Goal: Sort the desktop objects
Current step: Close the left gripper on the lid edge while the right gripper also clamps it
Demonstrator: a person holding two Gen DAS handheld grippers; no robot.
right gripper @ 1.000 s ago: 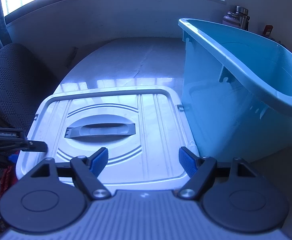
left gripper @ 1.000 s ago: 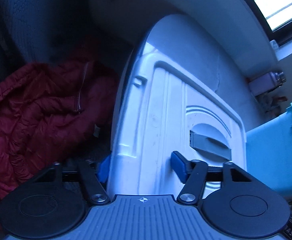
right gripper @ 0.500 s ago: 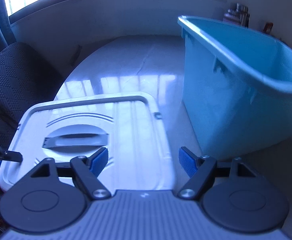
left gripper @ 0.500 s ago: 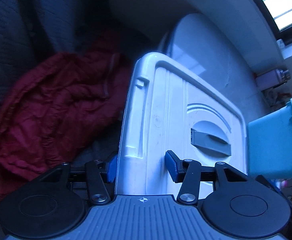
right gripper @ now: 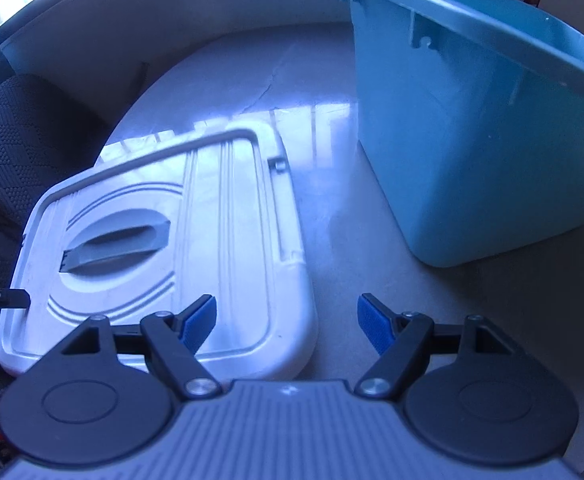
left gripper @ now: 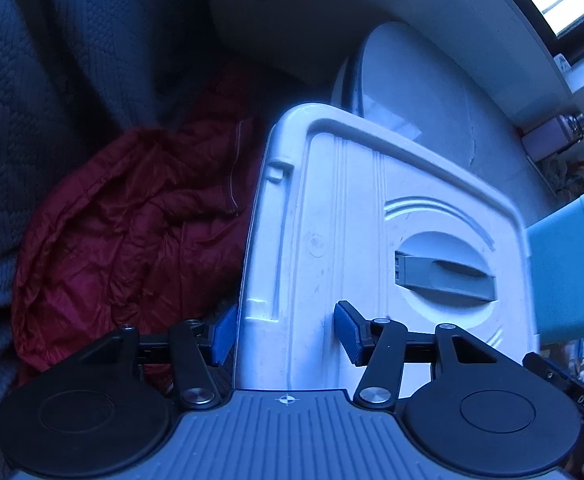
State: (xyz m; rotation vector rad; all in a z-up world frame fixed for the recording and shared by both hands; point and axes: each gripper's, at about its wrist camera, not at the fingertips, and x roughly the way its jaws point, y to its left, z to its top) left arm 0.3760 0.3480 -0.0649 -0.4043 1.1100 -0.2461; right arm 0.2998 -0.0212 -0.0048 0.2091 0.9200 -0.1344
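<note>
The left gripper (left gripper: 286,334) had its blue pads spread partway around the near edge of the white lid (left gripper: 371,240), one pad (left gripper: 223,332) outside the rim and the other (left gripper: 349,336) over the top face; whether either pad actually pressed the plastic could not be told, so the lid sat between the jaws rather than in a plain pinch. This gripper pointed along the lid's length toward the table (left gripper: 419,92), tilted so that the lid ran up and away from it. In the right wrist view the left gripper's tip (right gripper: 10,298) showed at the lid's (right gripper: 212,240) left edge. The right gripper (right gripper: 287,320) stood wide open and held nothing; its left pad (right gripper: 200,322) hung over the lid's near corner, and its right pad (right gripper: 373,326) hung over bare tabletop (right gripper: 331,200). It faced forward and slightly down across the table. The lid lay on the left part of the pale table, overhanging the edge toward the dark woven chair (right gripper: 24,128), with its grey recessed handle (right gripper: 116,244) uppermost. The blue bin (right gripper: 471,140) stood upright to the lid's right, apart from it. A dark red padded jacket (left gripper: 132,232) lay crumpled on the chair beside the lid. A pink flask (left gripper: 555,136) stood by the wall. Letters on the black bar at the left view's lower right were too small to read with certainty.
</note>
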